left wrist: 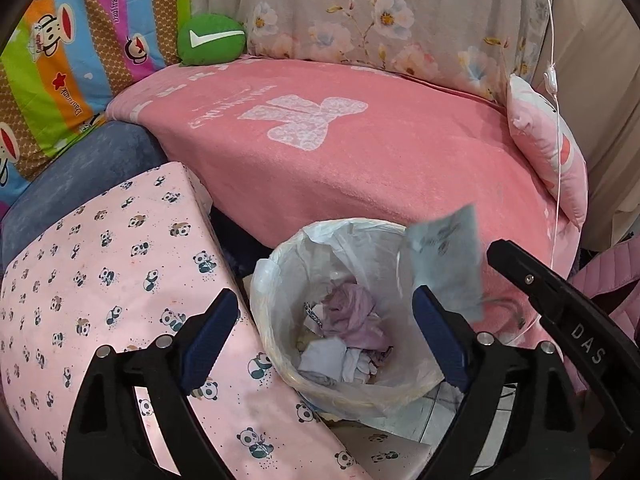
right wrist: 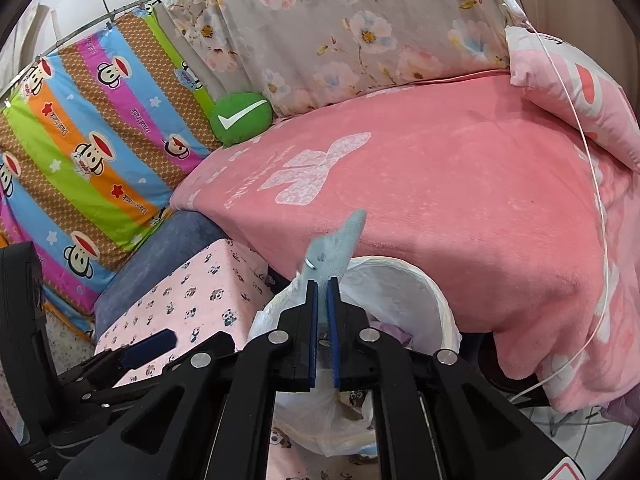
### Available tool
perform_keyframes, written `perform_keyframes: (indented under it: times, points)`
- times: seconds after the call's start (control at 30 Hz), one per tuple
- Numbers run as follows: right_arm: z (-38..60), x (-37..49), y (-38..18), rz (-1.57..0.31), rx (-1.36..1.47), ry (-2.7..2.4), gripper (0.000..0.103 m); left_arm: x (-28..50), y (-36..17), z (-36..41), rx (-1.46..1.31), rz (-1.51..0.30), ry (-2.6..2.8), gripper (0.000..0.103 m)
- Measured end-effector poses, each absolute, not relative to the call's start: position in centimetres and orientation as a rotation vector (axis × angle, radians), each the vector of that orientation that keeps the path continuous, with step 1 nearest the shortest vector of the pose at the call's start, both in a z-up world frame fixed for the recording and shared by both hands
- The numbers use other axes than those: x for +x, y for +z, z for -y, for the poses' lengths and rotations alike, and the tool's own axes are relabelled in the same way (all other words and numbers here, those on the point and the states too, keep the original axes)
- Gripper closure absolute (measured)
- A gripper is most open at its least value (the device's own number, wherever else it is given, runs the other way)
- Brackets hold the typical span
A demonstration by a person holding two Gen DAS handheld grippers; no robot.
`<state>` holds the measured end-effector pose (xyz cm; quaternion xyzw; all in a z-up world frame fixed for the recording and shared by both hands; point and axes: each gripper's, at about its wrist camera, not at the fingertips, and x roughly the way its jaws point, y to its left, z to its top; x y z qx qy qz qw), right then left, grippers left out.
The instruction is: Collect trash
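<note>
A small bin lined with a white plastic bag [left wrist: 276,268] stands on the floor against the pink bed, with crumpled purple and white paper [left wrist: 352,320] inside. My left gripper [left wrist: 324,294] hangs right above it, jaws wide open and nothing between them. A pale blue wrapper [left wrist: 444,260] sticks up over the bin's right rim, blurred. In the right wrist view the wrapper [right wrist: 340,244] rises from between the pads of my right gripper [right wrist: 322,280], over the bin [right wrist: 424,284]. A narrow gap shows between those pads, so they do not press on it.
A pink blanket [left wrist: 380,168] covers the bed behind the bin. A box in pink panda cloth [left wrist: 100,280] stands left of it, beside a blue cushion [left wrist: 80,164]. A green check-mark cushion [left wrist: 212,38], a pink pillow [left wrist: 548,152] and a thin white cable [left wrist: 554,140] are nearby.
</note>
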<state>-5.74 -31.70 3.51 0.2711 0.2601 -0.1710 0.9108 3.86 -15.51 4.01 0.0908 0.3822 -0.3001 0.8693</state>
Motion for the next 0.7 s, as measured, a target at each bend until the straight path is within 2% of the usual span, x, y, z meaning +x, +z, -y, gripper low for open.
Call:
perform_keyframes:
  times: [0.17, 0.3, 0.43, 0.5, 0.7]
  points:
    - [31.9, -5.4, 3.2, -0.56, 0.55, -0.339, 0.088, 4.5, 4.0, 14.7, 0.173, -0.808, -0.601, 0.018]
    - [31.3, -5.4, 3.1, -0.57, 0.53, -0.339, 0.069, 4.6, 3.8, 13.7, 0.165, -0.81, -0.568, 0.018]
    - [30.3, -5.5, 3.1, -0.606, 0.496, -0.339, 0.064, 4.3, 3.5, 12.5, 0.165, -0.805, -0.525, 0.017]
    - [30.0, -5.6, 3.3, -0.617, 0.483, -0.339, 0.056, 4.0, 3.4, 11.8, 0.162, -0.803, -0.505, 0.015]
    - [28.2, -6.4, 3.1, -0.662, 0.407, -0.344, 0.042, 2.9, 3.2, 10.0, 0.186, -0.777, -0.447, 0.01]
